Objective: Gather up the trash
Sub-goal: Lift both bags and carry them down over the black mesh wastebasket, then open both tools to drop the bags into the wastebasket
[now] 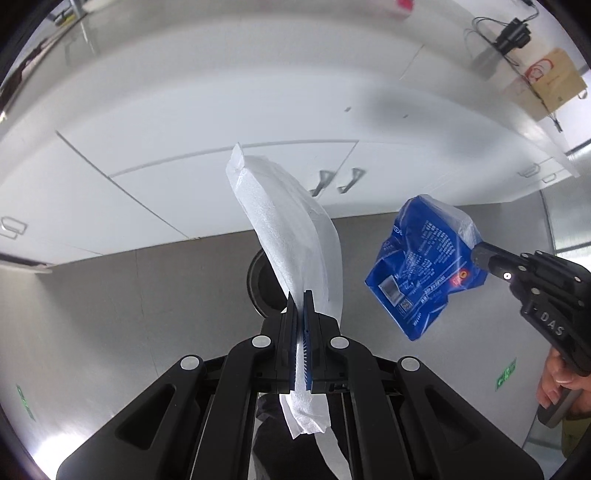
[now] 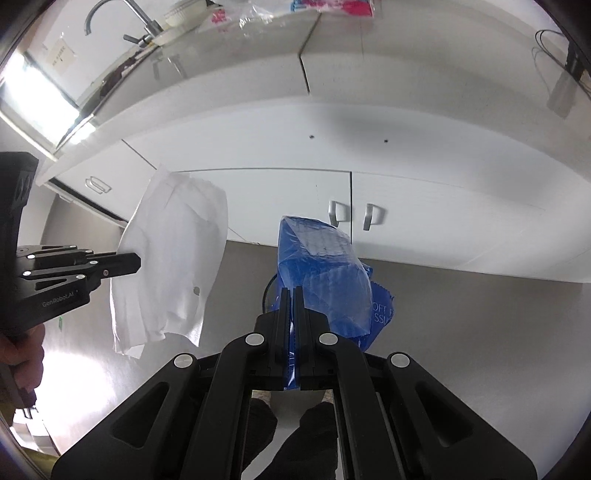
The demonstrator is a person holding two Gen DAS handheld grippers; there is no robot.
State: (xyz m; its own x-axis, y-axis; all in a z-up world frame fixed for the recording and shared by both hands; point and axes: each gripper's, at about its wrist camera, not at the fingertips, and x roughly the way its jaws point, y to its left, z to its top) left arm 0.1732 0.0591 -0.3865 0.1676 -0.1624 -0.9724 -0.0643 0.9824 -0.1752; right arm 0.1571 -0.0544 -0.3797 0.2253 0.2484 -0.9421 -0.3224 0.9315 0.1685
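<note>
My left gripper (image 1: 300, 295) is shut on a white tissue sheet (image 1: 291, 229), which hangs limp between its jaws above the grey floor. In the right wrist view the same white tissue (image 2: 173, 258) dangles from the left gripper (image 2: 136, 263) at the left. My right gripper (image 2: 291, 291) is shut on a crumpled blue plastic wrapper (image 2: 325, 273). The left wrist view shows that blue wrapper (image 1: 421, 266) held out at the right by the right gripper (image 1: 478, 254). A dark round bin opening (image 1: 260, 284) lies on the floor just behind both pieces, mostly hidden by them.
White cabinet doors with metal handles (image 2: 369, 216) run under a glossy white countertop (image 2: 332, 122). A faucet (image 2: 144, 26) and packets sit at the back of the counter. A brown paper bag (image 1: 550, 85) and a black device with cables (image 1: 511, 33) stand on the counter at the right.
</note>
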